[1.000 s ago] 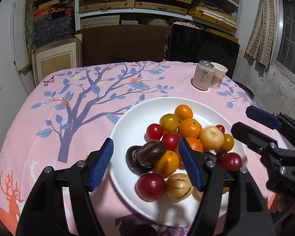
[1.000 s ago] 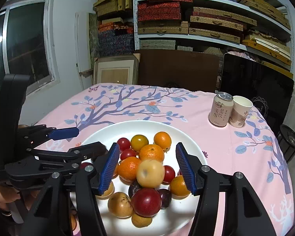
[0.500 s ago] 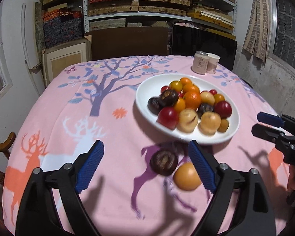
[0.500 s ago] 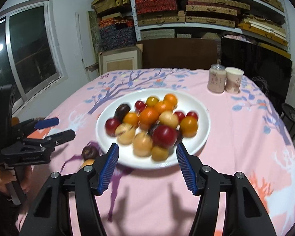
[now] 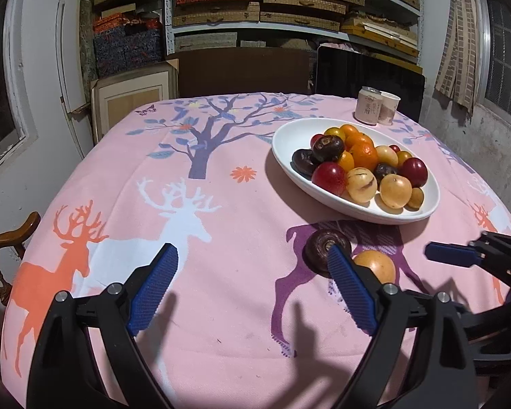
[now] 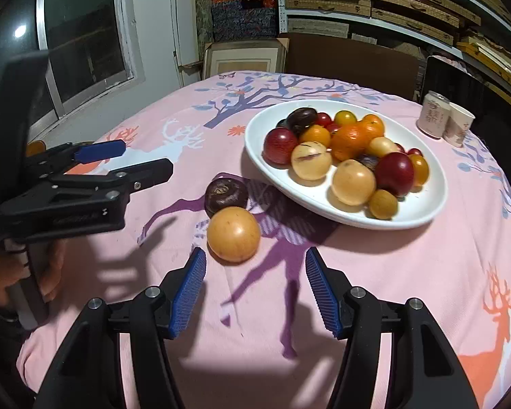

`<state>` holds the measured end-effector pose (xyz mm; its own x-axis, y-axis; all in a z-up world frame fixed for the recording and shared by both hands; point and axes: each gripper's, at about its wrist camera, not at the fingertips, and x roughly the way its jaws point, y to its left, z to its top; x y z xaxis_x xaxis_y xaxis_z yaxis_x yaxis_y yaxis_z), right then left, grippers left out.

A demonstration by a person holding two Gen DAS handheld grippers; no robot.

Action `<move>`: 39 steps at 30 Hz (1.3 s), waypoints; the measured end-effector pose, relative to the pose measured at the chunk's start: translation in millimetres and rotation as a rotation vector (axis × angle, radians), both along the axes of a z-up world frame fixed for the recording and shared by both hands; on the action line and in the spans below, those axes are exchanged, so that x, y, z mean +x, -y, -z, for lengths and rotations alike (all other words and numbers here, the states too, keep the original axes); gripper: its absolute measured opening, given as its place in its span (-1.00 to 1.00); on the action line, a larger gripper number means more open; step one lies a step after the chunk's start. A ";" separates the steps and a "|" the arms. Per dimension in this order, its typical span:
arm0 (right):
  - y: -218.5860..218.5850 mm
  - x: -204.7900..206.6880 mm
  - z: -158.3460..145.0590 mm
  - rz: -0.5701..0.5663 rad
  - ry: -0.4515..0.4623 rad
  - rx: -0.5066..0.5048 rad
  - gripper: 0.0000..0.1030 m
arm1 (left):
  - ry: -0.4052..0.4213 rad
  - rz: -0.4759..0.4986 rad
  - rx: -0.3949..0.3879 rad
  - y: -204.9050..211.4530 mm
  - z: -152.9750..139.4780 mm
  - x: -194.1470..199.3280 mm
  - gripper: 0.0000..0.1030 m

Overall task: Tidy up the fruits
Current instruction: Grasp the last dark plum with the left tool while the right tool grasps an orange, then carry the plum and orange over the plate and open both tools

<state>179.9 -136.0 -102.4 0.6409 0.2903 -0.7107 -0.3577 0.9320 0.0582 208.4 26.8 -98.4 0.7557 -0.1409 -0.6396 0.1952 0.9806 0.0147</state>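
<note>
A white plate [image 5: 289, 143] [image 6: 422, 211] holds a pile of several fruits: oranges, red plums, yellow fruits and dark purple ones. Two fruits lie on the pink tablecloth in front of it: a dark purple fruit [image 5: 320, 243] [image 6: 225, 195] and a yellow-orange fruit [image 5: 378, 264] [image 6: 233, 233]. My left gripper [image 5: 252, 289] [image 6: 132, 160] is open and empty, low over the cloth left of both loose fruits. My right gripper [image 6: 255, 289] is open and empty, just in front of the yellow-orange fruit; its blue tip shows in the left wrist view [image 5: 449, 254].
A can [image 5: 368, 105] [image 6: 433, 117] and a paper cup [image 5: 388, 108] [image 6: 458, 129] stand at the table's far right. A wooden chair [image 5: 3, 248] is at the left edge. Shelves of boxes and a dark screen [image 5: 367, 71] stand behind the table.
Both grippers have pulled back from over the plate towards the table's near edge. The two loose fruits on the cloth have come into view. Both grippers stay open.
</note>
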 end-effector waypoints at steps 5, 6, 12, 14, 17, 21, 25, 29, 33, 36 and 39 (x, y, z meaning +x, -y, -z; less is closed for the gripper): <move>-23.7 24.6 13.4 -0.014 -0.033 -0.064 0.17 | -0.001 0.006 -0.003 -0.2 0.0 0.2 0.69; -26.3 29.3 17.4 -0.015 -0.048 -0.070 0.06 | -0.001 0.004 -0.004 -0.5 0.1 0.5 0.69; -16.0 21.1 14.5 -0.009 -0.048 -0.029 -0.18 | -0.018 -0.005 0.010 -0.8 5.0 3.6 0.70; -0.4 9.1 9.7 0.008 -0.023 0.007 -0.18 | -0.024 0.000 0.019 0.9 7.4 3.5 0.70; 32.6 -9.6 4.5 0.056 0.014 0.062 -0.17 | -0.075 0.041 -0.017 7.5 12.2 7.9 0.70; 69.6 -20.6 5.3 0.136 0.036 0.129 -0.17 | -0.146 0.083 -0.002 34.9 18.7 21.5 0.70; 81.0 -19.7 7.6 0.140 0.025 0.183 -0.17 | -0.118 0.109 0.144 68.1 23.6 30.6 0.70; 86.7 -20.9 8.3 0.133 0.022 0.217 -0.17 | -0.175 0.166 0.133 75.8 38.4 38.1 -0.07; 88.8 -17.0 11.1 0.132 -0.004 0.241 -0.17 | -0.161 0.179 0.107 72.0 32.6 32.9 -0.19; 89.1 -18.4 9.8 0.133 0.001 0.248 -0.17 | -0.151 0.190 0.078 69.7 29.3 28.3 -0.19; 88.1 -20.0 8.4 0.131 0.014 0.244 -0.17 | -0.126 0.199 0.090 73.7 26.9 22.2 -0.19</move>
